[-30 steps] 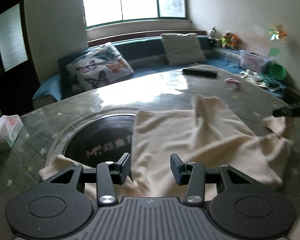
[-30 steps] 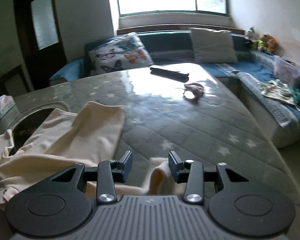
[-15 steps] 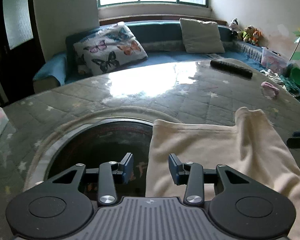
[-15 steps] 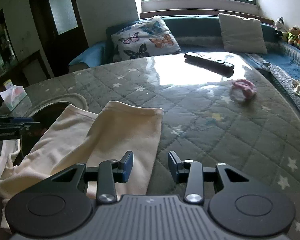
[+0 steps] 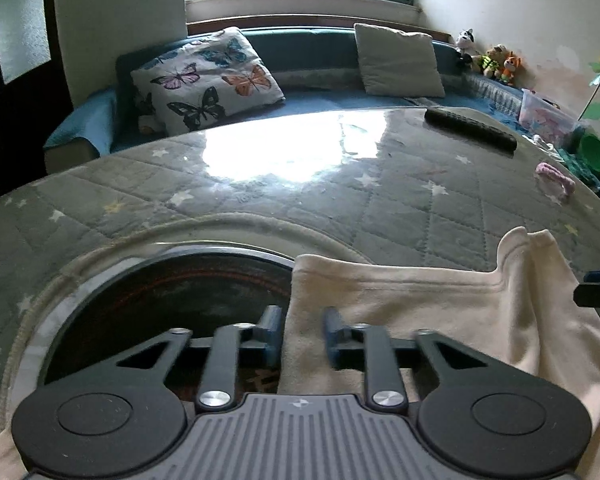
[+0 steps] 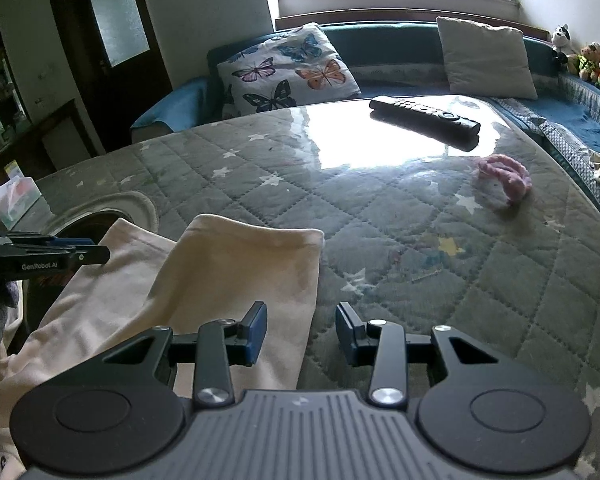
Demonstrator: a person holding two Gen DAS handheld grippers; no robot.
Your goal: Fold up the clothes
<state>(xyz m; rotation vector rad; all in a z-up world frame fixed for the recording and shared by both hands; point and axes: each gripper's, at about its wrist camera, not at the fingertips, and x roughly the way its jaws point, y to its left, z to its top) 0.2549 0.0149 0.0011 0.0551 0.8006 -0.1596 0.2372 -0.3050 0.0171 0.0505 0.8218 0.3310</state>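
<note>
Since a second ago both cameras have come closer to the table: in the left wrist view the round dark opening (image 5: pixel 168 308) now fills the lower left, and the cream garment (image 5: pixel 440 312), which then spread across the middle of the frame, sits in the lower right. The left gripper (image 5: pixel 302 334) has just been closing its jaws; they stand narrower than before, with the garment's left edge between them, but a gap shows on either side of the cloth, so no firm pinch can be seen. The right gripper (image 6: pixel 302 334) keeps about the same moderate gap as before. Its left finger (image 6: pixel 254 332) lies over the cloth, its right one over the bare quilted cover (image 6: pixel 440 280), and the garment's right edge runs between them, unheld.

The garment is pale cream, soft and creased. In the right wrist view it fills the lower left, a folded flap ending in a straight hem near centre. It lies on the grey star-patterned cover, partly over the round opening. A remote (image 6: pixel 424 114) and a pink band (image 6: pixel 504 178) lie farther back.
</note>
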